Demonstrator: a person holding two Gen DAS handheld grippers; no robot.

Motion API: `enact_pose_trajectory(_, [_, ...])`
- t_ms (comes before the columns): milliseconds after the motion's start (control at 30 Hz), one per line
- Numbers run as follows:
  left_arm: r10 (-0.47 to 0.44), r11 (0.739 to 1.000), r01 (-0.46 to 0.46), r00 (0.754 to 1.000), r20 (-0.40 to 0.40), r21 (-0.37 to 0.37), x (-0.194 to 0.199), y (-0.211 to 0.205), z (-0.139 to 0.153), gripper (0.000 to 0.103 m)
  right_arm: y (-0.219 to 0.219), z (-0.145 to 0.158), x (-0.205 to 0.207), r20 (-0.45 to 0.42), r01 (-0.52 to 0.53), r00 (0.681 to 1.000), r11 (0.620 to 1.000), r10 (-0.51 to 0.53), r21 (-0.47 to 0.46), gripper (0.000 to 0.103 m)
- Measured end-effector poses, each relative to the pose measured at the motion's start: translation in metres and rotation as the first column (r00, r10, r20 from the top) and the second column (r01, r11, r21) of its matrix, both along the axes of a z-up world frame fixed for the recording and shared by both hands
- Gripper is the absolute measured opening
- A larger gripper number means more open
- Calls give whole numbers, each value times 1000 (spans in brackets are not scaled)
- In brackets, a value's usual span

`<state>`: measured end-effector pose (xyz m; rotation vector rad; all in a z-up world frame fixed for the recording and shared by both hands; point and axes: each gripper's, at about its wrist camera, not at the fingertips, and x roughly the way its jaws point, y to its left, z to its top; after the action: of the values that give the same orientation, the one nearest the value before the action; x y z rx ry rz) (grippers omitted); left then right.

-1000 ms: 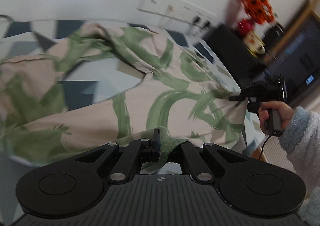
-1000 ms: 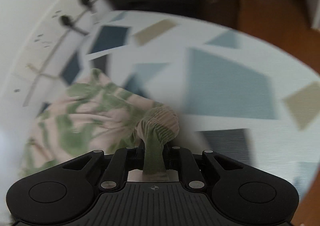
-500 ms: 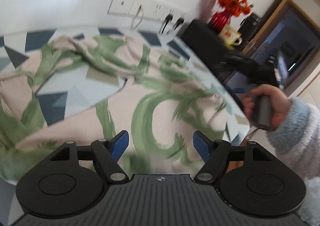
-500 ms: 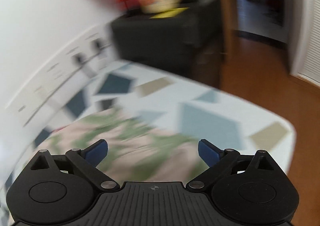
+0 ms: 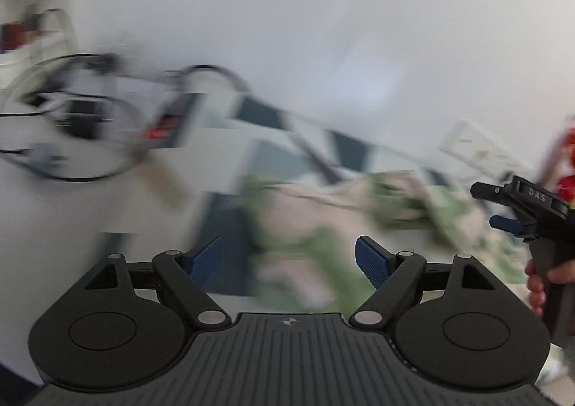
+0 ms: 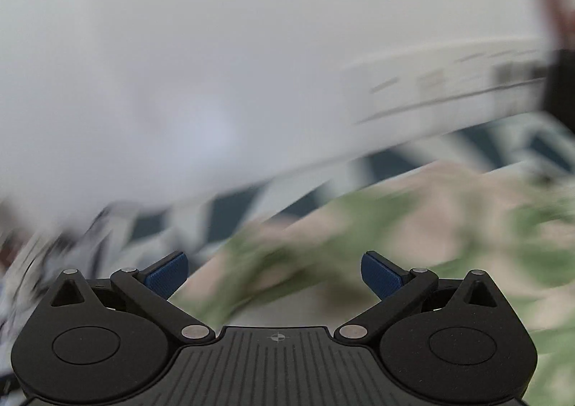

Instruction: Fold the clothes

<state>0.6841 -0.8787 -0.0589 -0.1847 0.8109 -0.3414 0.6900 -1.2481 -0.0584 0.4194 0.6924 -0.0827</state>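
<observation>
Both views are smeared by motion. A pink garment with green brush strokes (image 5: 323,222) lies on a table under a white cloth with dark blue and grey shapes (image 5: 273,154). My left gripper (image 5: 291,260) hangs above the garment's left part with its jaws still opening and nothing between its blue pads (image 5: 372,260). At the right edge of the left wrist view a hand carries my right gripper (image 5: 503,208) over the garment's right end. In the right wrist view the right gripper (image 6: 275,275) is above the garment (image 6: 413,226), jaws opening wide and empty.
A white wall with a socket strip (image 5: 481,151) runs behind the table. Red and orange flowers (image 5: 567,161) stand at the far right. A metal-framed chair or rack (image 5: 90,125) with dark items is blurred at the left.
Both grippers let go of the garment and opened. Both swung away to the left across the table, so the views now face the wall and the table's left end.
</observation>
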Motion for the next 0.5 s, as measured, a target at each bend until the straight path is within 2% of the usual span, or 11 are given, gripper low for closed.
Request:
enact_pose_trajectory(67, [13,997,-12,1000,-11,76,3,13,-7,84,38,-18,28,-42,-93,995,996,93,-8,97])
enact_pose_trajectory(133, [31,990,-28,999,-16,137,3,22,-13,91,71,-34,54,-82,-138,987,990,137,-9,97])
enact_pose_trajectory(233, [62,984,-60,998,-10,170,3,36,-19,91,104,-58,87,-143,-150,980,987,141,-53,97])
enact_pose_trajectory(300, [79,984,-76,997,-13,164,3,43,-19,94,116,-69,98,-186,-130,977,986,108,-109,91])
enact_pose_trajectory(333, [87,984,-83,996,-12,160,3,46,-20,97,120,-74,101,-205,-138,972,983,111,-118,78])
enact_pose_trajectory(367, [94,983,-91,996,-12,157,3,49,-20,98,123,-78,102,-225,-152,967,981,122,-121,57])
enact_pose_trajectory(400, [94,982,-92,996,-8,163,3,51,-20,99,123,-78,100,-228,-157,965,981,129,-110,53])
enact_pose_trajectory(433, [93,981,-91,996,-4,172,4,52,-20,99,122,-75,96,-218,-155,967,984,132,-92,43])
enact_pose_trajectory(467, [90,979,-89,996,1,183,4,53,-20,99,121,-72,91,-208,-152,969,986,134,-74,23])
enact_pose_trajectory(500, [87,977,-87,996,6,195,5,53,-20,99,118,-67,85,-191,-155,971,987,145,-38,14])
